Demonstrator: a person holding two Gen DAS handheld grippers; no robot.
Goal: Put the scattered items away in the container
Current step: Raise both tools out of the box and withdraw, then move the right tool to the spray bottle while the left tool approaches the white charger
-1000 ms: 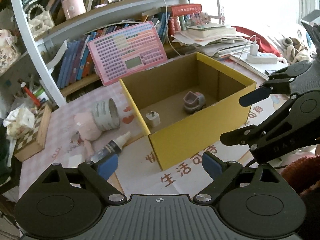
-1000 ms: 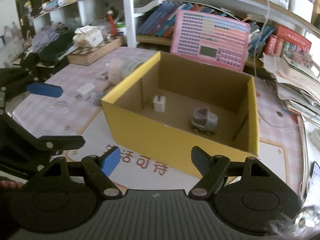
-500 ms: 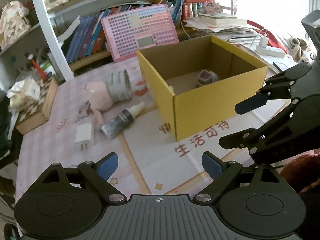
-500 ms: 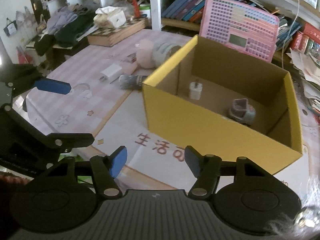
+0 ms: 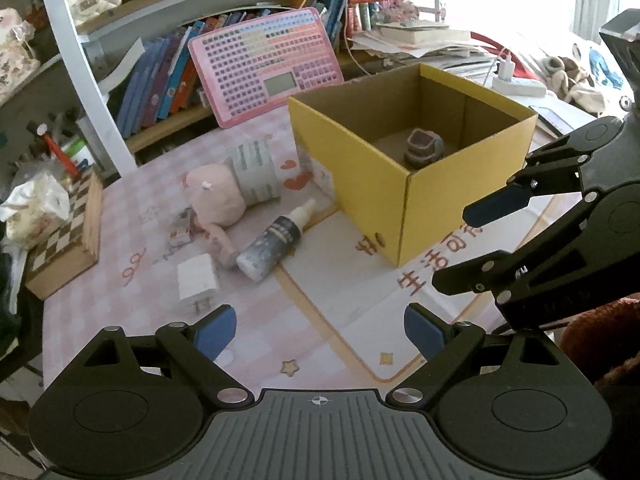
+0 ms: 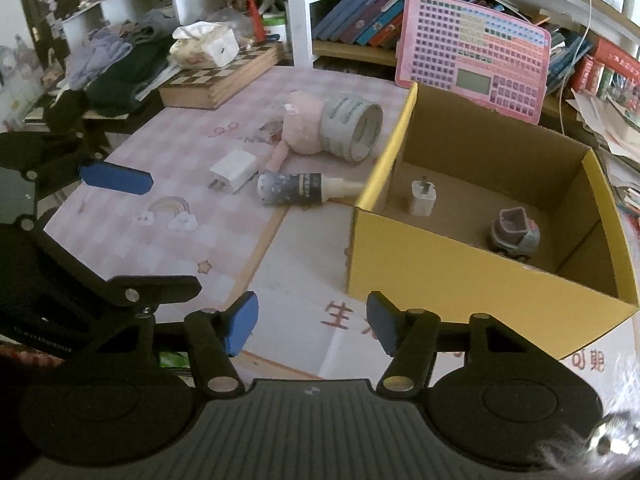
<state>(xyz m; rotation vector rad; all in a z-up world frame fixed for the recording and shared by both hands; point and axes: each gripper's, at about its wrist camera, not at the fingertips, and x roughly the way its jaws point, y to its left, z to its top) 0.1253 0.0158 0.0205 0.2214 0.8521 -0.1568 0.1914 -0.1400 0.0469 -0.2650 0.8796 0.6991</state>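
A yellow cardboard box (image 5: 400, 204) (image 6: 460, 264) stands open on the table. It holds a small toy car (image 5: 422, 148) (image 6: 514, 234) and a white charger (image 6: 422, 198). To its left lie a spray bottle (image 5: 276, 240) (image 6: 300, 188), another white charger (image 5: 197, 282) (image 6: 233, 170), a pink plush (image 5: 216, 196) (image 6: 302, 128) and a grey tape roll (image 5: 256, 172) (image 6: 352, 128). My left gripper (image 5: 319, 332) hangs open over the mat, short of the charger. My right gripper (image 6: 311, 328) is closing, with nothing between its pads, in front of the box's near left corner.
A pink keyboard toy (image 5: 264, 68) leans on the bookshelf behind the box. A chessboard box (image 5: 64, 240) with a tissue pack (image 6: 204, 42) on it sits at the table's far left. Stacked papers (image 5: 420, 36) and a power strip (image 5: 520, 86) lie right of the box.
Both grippers have swung left, away from the box, and the scattered items now fill the left of each view. The right gripper's jaws have narrowed.
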